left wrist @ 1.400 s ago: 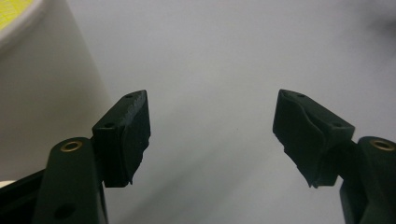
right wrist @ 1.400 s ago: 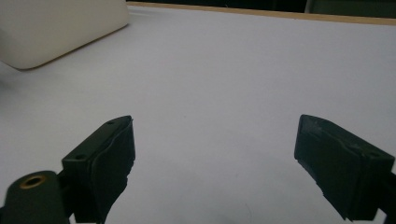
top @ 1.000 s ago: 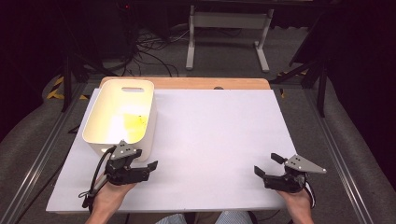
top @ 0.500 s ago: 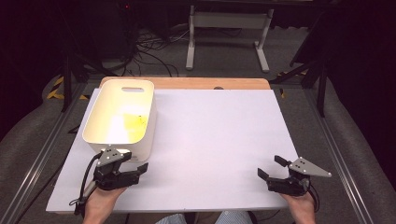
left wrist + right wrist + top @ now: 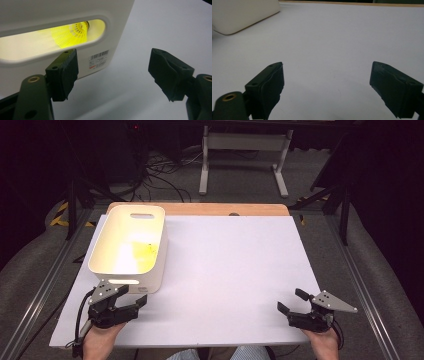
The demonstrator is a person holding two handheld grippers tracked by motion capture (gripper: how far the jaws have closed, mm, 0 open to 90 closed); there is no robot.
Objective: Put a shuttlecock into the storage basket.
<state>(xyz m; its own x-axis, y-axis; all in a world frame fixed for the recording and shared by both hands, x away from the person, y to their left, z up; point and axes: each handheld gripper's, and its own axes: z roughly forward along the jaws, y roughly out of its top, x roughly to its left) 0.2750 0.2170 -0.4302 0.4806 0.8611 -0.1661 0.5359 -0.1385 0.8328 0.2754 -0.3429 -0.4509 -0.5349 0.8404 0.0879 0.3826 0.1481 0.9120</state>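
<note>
High view first: my left gripper (image 5: 134, 301) sits at the near left of the white table (image 5: 240, 270), just in front of the white bin (image 5: 150, 267) that stands on the left half of the table with its long side running away from me. My left hand (image 5: 100, 342) comes in from the bottom edge behind it. That gripper's jaws are spread wide and hold nothing, angled toward the near right corner of the bin, close to its near end wall; I cannot tell whether a jaw touches it. From the left gripper view, the bin's near wall (image 5: 120, 30) fills the upper left, with a long handle slot cut through it, and through that slot I see a yellow shuttlecock (image 5: 72, 35) lying inside the bin, its ribbed skirt lit bright. A small barcode label (image 5: 99, 59) is stuck on the wall below the slot, just past my left-hand jaw. My right gripper (image 5: 295, 304) rests at the near right of the table, well apart from the bin, jaws likewise wide and empty, with my right hand (image 5: 322, 342) behind it. Right gripper view looks across bare white tabletop (image 5: 332, 45), with a corner of the bin (image 5: 242, 15) at the upper left.
</note>
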